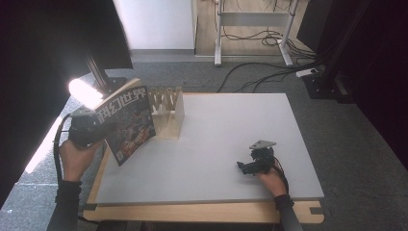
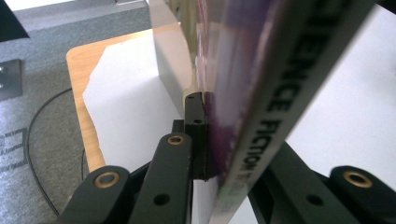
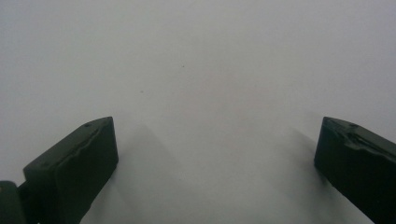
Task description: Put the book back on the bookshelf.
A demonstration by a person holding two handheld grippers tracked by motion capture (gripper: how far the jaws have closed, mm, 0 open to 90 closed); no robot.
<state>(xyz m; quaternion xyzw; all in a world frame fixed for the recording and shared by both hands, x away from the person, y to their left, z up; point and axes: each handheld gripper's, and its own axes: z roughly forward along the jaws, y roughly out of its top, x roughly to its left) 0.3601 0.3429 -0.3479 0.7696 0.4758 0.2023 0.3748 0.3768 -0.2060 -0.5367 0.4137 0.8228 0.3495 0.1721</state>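
Nearest, right gripper: rested on the grey table at near right, jaws wide apart, holding nothing. Farther left, left gripper: jaws clamped on the lower edge of a magazine, held tilted just beside the wooden rack. Step judged: carrying the magazine to the rack. Next move would call for lining its spine with a slot.

High view down over the table — both gripper views close on its grey top.
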